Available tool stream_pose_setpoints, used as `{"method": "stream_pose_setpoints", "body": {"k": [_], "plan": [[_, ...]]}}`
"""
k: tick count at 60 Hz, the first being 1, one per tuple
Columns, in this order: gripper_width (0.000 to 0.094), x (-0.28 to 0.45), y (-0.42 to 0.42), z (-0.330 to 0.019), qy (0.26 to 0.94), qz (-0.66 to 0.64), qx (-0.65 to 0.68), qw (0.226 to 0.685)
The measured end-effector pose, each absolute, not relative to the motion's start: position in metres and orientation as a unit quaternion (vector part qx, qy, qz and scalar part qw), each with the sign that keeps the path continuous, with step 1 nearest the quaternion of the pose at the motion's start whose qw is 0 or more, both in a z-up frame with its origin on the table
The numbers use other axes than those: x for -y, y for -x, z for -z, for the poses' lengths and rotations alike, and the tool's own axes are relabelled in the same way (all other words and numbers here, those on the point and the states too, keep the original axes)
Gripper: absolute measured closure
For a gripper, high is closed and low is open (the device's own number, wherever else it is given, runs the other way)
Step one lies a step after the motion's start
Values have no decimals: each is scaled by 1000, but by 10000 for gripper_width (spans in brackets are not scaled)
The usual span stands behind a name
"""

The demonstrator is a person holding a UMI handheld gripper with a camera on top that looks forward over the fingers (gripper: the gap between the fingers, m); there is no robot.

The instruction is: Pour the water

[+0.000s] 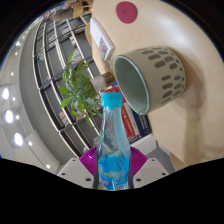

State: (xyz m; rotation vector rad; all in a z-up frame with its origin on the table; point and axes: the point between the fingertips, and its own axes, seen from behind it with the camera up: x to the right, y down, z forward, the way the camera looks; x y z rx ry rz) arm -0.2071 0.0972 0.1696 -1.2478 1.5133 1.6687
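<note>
A leafy plant [75, 85] stands left of the bottle [111, 140]. The tool [112, 165] has its pink pads closed on the blue-capped bottle, whose long axis runs straight ahead. The patterned cup [150, 78] shows just beyond and right of the cap, its mouth facing the bottle, so pouring likely means leaning rightward.

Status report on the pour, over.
Gripper shut on bottle. Bottle mouth at the rim of the tilted cup. Plant behind, nothing blocking.
</note>
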Motion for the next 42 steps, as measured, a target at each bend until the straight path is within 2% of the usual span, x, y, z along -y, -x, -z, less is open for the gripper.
{"method": "stream_pose_setpoints", "body": {"k": [8,14,20,26,32,37,42], "plan": [[542,-102,197,-169,403,-636,-611,242],[543,-109,190,-167,385,-634,-627,237],[542,-112,188,-168,393,-634,-622,238],[544,-110,191,-176,436,-623,-596,257],[544,-107,181,-191,519,-578,-540,324],[541,-106,162,-209,613,-493,-453,419],[542,-106,128,-236,677,-387,-360,513]]}}
